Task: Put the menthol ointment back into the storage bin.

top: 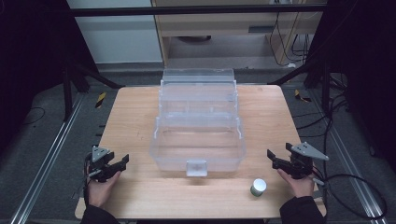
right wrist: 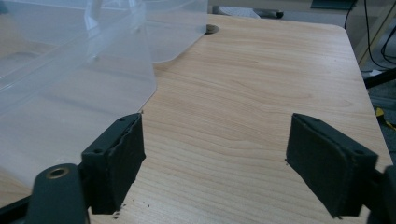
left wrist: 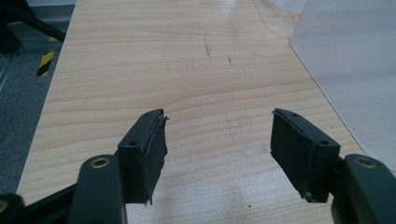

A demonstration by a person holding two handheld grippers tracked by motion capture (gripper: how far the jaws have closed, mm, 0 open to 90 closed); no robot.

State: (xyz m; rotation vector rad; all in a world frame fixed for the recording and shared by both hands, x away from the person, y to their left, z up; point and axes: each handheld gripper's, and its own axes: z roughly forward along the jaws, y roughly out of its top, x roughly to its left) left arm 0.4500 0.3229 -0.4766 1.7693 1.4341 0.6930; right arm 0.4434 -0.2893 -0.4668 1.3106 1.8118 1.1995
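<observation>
1. My left gripper (top: 122, 162) sits low over the near left corner of the wooden table (top: 135, 121), held in my left hand (top: 100, 186), jaws spread wide with only bare wood between them.
2. In the left gripper view the two black pads (left wrist: 152, 154) stand well apart, and the clear box wall shows at the right edge, close by but not touching.
3. My right gripper (top: 273, 158) hovers at the near right side, held in my right hand (top: 299, 183), jaws released and wide, nothing gripped.
4. In the right gripper view the clear plastic storage box (right wrist: 70, 84) lies just beyond my left-hand pad; whether the pad brushes the wall I can't quite tell from here.
5. From the high view, that storage box (top: 198, 140) stands in the middle of the table, lid swung open toward the far edge, a latch tab on its near wall.
6. A small jar with a white cap (top: 258, 186), greenish below, stands upright on the wood just off the box's near right corner, near my right hand and apart from both grippers.
7. Both grippers point toward the box, one on each side.
</observation>
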